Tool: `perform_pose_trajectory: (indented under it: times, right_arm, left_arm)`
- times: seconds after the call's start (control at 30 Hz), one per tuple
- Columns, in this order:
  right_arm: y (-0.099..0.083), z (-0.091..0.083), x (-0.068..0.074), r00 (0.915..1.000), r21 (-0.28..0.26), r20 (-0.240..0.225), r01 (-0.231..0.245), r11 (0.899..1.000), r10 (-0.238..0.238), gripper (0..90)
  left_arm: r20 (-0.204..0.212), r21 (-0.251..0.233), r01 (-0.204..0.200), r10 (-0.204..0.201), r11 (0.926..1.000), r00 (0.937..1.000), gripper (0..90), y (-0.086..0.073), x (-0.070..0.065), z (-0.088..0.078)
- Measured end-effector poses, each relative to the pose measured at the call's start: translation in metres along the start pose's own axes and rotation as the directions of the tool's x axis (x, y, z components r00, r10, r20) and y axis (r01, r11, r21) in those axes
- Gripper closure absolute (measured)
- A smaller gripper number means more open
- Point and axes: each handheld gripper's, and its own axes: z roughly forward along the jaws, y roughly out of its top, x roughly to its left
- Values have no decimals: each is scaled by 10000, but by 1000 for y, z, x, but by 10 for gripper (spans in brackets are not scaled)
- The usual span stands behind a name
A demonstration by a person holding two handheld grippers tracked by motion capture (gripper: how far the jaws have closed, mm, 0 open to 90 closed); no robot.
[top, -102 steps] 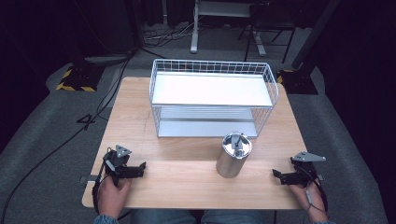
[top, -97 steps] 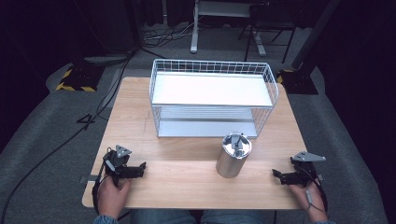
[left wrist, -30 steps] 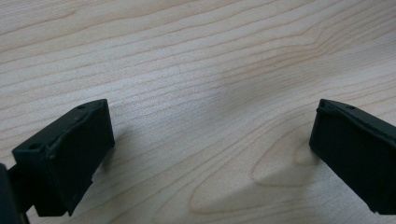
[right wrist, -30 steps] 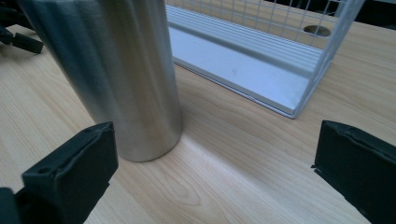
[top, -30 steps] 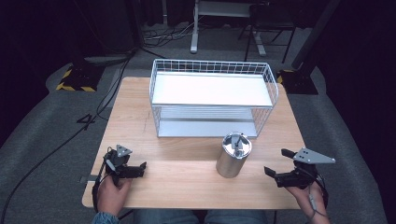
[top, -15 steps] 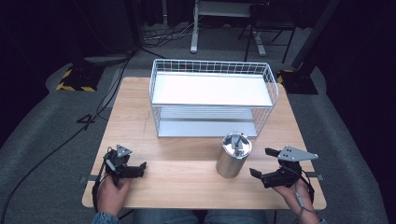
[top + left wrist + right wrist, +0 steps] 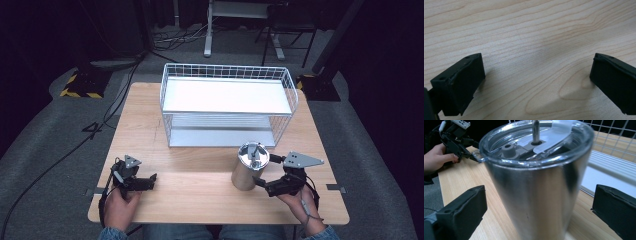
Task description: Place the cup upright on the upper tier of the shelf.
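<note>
A steel tumbler (image 7: 248, 166) stands on the wooden surface (image 7: 200, 190) before a wire basket (image 7: 227, 102), the right hand-held gripper (image 7: 261, 174) spread wide around it; rigid, smooth, likely slippery, best gripped mid-body. The left hand-held gripper (image 7: 150, 179) rests open, empty.

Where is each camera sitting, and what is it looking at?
High view: above the person's side, looking forward and down at the wooden table, wire basket and steel tumbler; both hands and grippers show.
Left gripper view: rides the left gripper, facing bare tabletop between its open jaws.
Right gripper view: rides the right gripper, facing the tumbler between its open jaws; the other hand shows beyond.
The high and right gripper views share the tumbler and basket.
</note>
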Motion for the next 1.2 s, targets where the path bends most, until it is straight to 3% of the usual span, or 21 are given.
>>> perform_pose_trajectory:
  times: [0.2,0.53,1.0,1.2]
  right_arm:
    - [2,12,-1,9998,-81,79,183,9998,-182,0]
    - [2,27,-3,9996,-66,-208,179,9998,-180,0]
    - [-7,40,-8,9974,-1087,-713,-23,9941,-55,0]
    - [-7,44,-8,9981,-1064,-590,90,9943,-153,0]
  left_arm:
    - [-5,2,1,-1,10000,10000,2,0,0,0]
    - [-4,5,0,0,10000,10000,2,0,0,0]
    - [3,-2,2,-2,10000,10000,2,0,0,0]
    - [-3,2,4,-4,10000,10000,2,0,0,0]
